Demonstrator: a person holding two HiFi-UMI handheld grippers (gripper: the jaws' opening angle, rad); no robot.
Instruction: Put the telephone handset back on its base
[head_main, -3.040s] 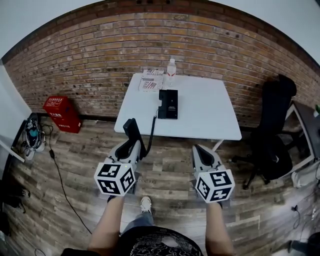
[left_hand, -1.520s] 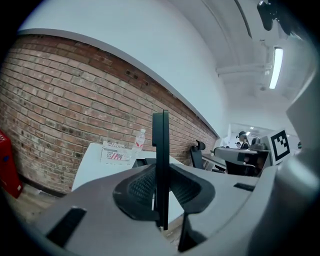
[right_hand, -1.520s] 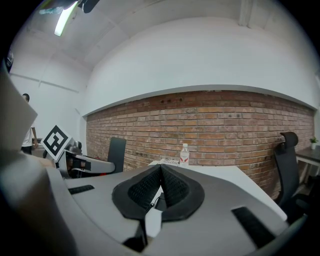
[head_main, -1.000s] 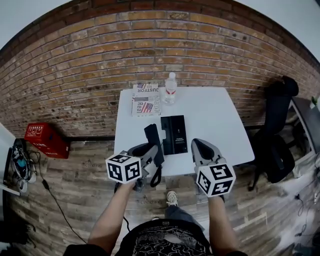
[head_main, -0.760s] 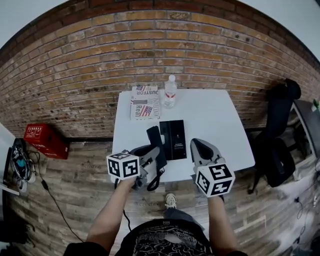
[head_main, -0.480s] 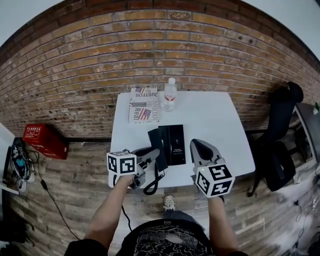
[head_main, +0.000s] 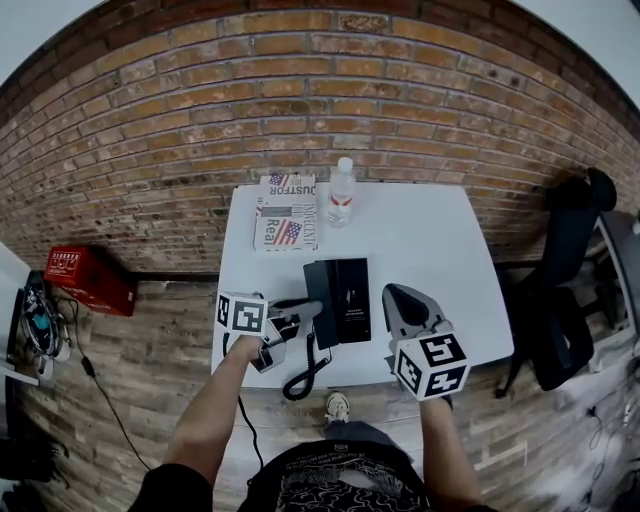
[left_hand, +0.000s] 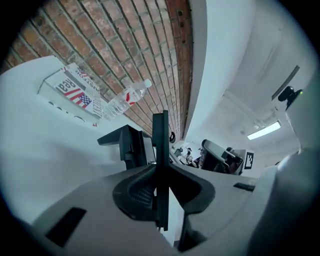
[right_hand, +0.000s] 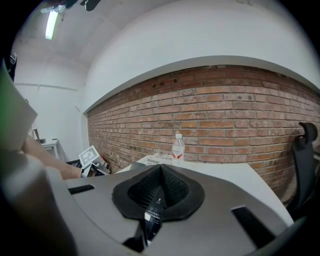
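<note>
Looks like the placing step. The left gripper (head_main: 298, 313) is clamped on the slim black telephone handset (head_main: 320, 300), which sits right at its tips, against the left side of the flat black rectangular base (head_main: 352, 298) on the white worktop (head_main: 430, 240). It's hard to tell if it's seated. The next move is probably to line it up, lower it and let go. The left forearm reaches forward with the gripper turned inward. The right gripper (head_main: 400, 300) hovers nearby, jaws together and empty.

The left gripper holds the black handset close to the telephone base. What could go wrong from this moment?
1. The black telephone handset sits thin and edge-on between the jaws of the left gripper, so it may twist or slip while going down onto the black rectangular base.
2. The black curly cord hangs in a loop past the front edge of the white table; it might snag or pull the base.
</note>
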